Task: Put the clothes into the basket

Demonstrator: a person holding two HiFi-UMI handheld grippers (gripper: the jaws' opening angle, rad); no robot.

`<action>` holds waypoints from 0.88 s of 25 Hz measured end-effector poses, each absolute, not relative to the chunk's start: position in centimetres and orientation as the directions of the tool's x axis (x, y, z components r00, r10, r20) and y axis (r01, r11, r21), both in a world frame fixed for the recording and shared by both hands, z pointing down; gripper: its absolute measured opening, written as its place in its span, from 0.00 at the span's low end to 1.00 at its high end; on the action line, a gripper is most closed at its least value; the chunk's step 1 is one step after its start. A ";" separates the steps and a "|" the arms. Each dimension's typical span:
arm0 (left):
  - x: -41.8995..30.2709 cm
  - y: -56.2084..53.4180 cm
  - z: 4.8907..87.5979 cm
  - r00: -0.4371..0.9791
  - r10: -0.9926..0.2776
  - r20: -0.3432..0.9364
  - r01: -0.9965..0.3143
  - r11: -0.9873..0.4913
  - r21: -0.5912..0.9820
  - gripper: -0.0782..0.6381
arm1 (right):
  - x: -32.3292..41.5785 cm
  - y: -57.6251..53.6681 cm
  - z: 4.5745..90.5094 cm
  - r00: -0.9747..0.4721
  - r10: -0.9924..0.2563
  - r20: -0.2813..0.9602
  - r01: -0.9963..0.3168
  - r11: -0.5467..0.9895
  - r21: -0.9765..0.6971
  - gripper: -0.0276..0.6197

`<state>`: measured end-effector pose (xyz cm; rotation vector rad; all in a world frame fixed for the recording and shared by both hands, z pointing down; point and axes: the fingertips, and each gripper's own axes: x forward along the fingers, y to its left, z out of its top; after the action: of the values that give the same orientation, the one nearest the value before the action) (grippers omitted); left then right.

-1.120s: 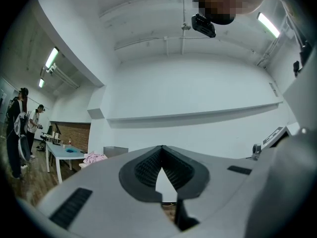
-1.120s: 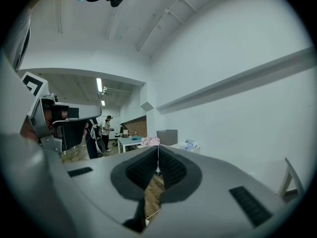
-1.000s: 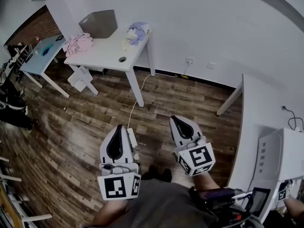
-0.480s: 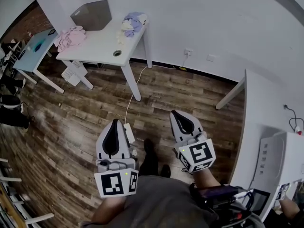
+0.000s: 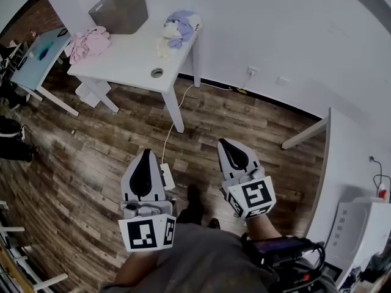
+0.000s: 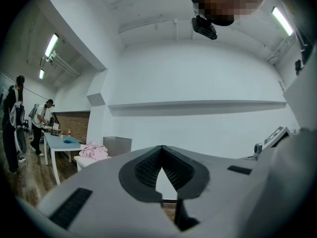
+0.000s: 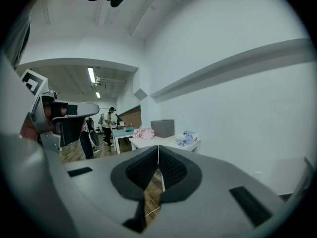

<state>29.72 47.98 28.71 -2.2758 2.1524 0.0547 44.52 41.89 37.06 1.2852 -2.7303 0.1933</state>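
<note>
A grey basket (image 5: 120, 11) stands at the back of a white table (image 5: 131, 60), far ahead of me. Pink clothes (image 5: 89, 43) lie at the table's left end and a pale purple garment (image 5: 179, 28) at its right end. The same basket (image 7: 162, 128), pink clothes (image 7: 144, 132) and purple garment (image 7: 187, 138) show small in the right gripper view. My left gripper (image 5: 145, 157) and right gripper (image 5: 223, 145) hang close to my body over the wooden floor, both shut with nothing between the jaws. The left gripper view shows the basket (image 6: 117, 145) and pink clothes (image 6: 93, 151) beyond its shut tips.
A second table with a blue top (image 5: 33, 57) stands left of the white one. A white cable (image 5: 171, 133) runs down the floor to a power strip (image 5: 167, 176). Another white desk (image 5: 357, 163) lies at the right. People (image 6: 39, 123) stand at the far left.
The view has shifted as I step; the white table now sits a little further right and nearer in the head view. Both grippers stay shut and held in the same place.
</note>
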 end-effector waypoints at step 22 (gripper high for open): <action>19.7 37.3 25.5 0.042 -0.992 -0.122 -0.999 -0.045 0.020 0.12 | 34.4 28.8 31.9 -0.641 -0.766 0.056 -0.766 0.642 0.015 0.06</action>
<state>19.73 37.27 25.51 -2.2162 2.1208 0.1575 34.39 28.80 31.94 1.3052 -2.7945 0.0159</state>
